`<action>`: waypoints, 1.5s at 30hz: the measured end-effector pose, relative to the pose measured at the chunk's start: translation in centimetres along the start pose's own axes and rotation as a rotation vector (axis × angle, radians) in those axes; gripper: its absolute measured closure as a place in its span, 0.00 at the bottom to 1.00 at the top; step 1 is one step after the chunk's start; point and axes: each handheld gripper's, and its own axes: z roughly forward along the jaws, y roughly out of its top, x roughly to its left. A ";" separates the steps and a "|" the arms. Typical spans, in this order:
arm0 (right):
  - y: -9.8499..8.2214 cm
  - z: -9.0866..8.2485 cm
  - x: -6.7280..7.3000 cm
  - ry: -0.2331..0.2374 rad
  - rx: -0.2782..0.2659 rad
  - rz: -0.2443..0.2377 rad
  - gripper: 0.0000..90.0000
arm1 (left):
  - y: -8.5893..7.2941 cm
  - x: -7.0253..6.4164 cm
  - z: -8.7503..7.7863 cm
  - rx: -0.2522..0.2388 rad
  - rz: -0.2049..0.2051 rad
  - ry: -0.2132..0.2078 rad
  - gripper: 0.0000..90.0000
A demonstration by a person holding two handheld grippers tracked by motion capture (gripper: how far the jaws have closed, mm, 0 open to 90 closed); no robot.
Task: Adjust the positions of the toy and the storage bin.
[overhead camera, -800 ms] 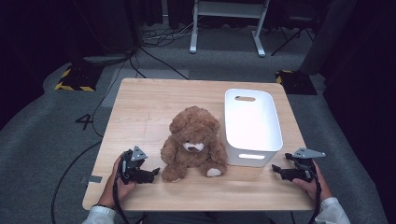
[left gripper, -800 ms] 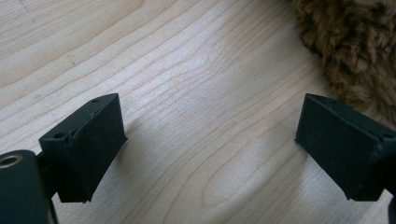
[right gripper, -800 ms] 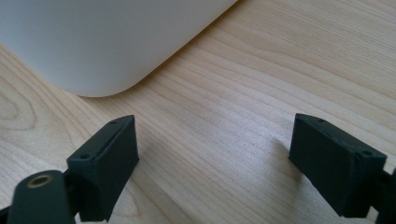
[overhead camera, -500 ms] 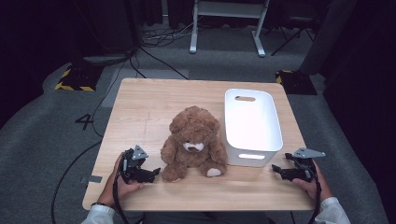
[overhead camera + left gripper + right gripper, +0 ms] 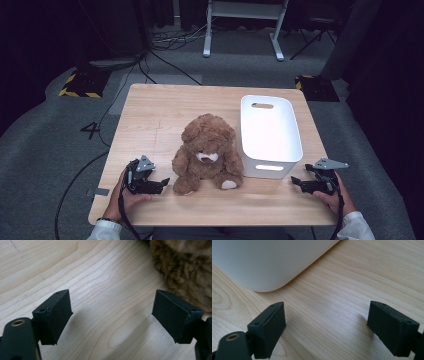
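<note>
- The room is dark, with grey carpet, loose cables and a white metal stand (image 5: 243,20) on the far side.
- The pale wooden table (image 5: 165,112) is bare at its far left.
- The white plastic bin (image 5: 270,135) stands right of centre, empty.
- The brown teddy bear (image 5: 207,152) sits near centre, just left of the bin.
- The left gripper (image 5: 159,184), jaws spread, rests just left of the bear's foot; a low grab on one soft paw would likely slip or topple the bear.
- The right gripper (image 5: 298,184), jaws spread, sits near the bin's near right corner and could knock it.
</note>
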 end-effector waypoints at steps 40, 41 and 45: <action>0.1 0.1 -0.1 0.013 0.000 -0.013 0.16 | 5.4 -4.1 -2.1 -0.136 0.102 -0.100 0.17; 0.1 0.1 -0.1 0.013 0.000 -0.013 0.16 | 5.9 -4.3 -2.1 -0.147 0.114 -0.106 0.18; 0.1 0.1 -0.1 0.012 0.000 -0.012 0.16 | 7.0 -4.6 -2.1 -0.161 0.131 -0.097 0.18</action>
